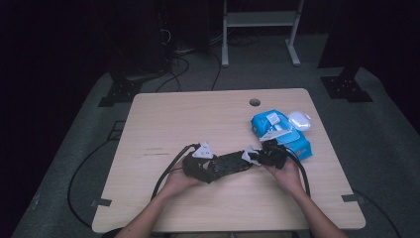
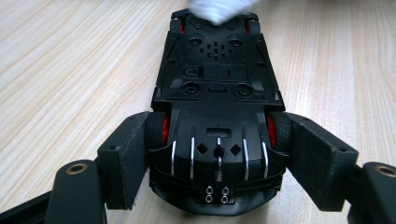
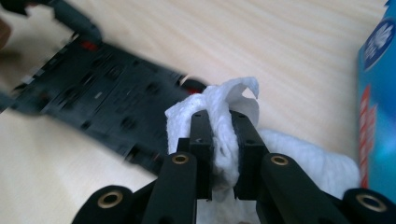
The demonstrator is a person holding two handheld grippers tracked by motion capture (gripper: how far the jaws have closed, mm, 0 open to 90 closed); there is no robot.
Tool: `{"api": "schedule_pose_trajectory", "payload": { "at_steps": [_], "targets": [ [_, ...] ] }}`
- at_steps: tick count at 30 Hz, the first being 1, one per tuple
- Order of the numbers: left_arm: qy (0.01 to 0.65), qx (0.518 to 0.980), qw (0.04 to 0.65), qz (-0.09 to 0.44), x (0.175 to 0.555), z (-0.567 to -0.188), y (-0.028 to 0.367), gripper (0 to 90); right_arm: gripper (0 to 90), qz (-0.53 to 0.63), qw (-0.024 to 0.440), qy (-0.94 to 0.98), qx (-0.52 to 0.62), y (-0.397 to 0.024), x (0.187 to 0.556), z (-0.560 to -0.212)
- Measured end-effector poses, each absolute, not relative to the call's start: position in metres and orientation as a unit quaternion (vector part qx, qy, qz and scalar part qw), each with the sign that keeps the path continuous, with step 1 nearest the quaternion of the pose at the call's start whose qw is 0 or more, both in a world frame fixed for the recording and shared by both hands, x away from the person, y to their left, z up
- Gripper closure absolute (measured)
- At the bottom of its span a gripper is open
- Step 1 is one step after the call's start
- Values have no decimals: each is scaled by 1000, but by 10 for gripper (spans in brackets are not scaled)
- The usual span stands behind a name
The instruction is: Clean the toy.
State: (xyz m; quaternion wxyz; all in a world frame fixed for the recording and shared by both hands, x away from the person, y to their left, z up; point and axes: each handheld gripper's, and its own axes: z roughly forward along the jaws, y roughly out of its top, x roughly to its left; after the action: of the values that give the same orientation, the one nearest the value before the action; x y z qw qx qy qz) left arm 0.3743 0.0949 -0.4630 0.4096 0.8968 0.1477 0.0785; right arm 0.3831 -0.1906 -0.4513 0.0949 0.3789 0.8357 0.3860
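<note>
A black toy car point(image 2: 217, 84) lies upside down, its underside and red wheel hubs facing up. My left gripper point(image 2: 217, 154) is shut on it, one pad against each wheel at the near end. In the high view the car point(image 1: 230, 163) stretches between both hands at the table's front middle, with the left gripper point(image 1: 208, 167) at its left end. My right gripper point(image 3: 223, 135) is shut on a crumpled white wipe point(image 3: 219, 100), held at the car's point(image 3: 102, 102) far end. The wipe point(image 2: 217, 9) covers that end in the left gripper view. The right gripper point(image 1: 257, 157) sits just right of the car.
A blue pack of wipes point(image 1: 282, 131) lies at the right of the wooden table point(image 1: 198, 114), close behind my right hand, with a white rounded object point(image 1: 299, 120) beside it. A cable hole point(image 1: 254, 102) is near the far edge. Cables trail off the front left.
</note>
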Motion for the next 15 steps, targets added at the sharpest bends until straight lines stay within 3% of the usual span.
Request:
{"api": "schedule_pose_trajectory", "payload": {
  "at_steps": [7,15],
  "targets": [
    [147,897,411,76,375,-464,95,262,803,385,86,851,348,-182,362,-446],
    [145,898,408,78,374,-465,92,262,803,417,53,861,285,-115,354,-442]
  ]
}}
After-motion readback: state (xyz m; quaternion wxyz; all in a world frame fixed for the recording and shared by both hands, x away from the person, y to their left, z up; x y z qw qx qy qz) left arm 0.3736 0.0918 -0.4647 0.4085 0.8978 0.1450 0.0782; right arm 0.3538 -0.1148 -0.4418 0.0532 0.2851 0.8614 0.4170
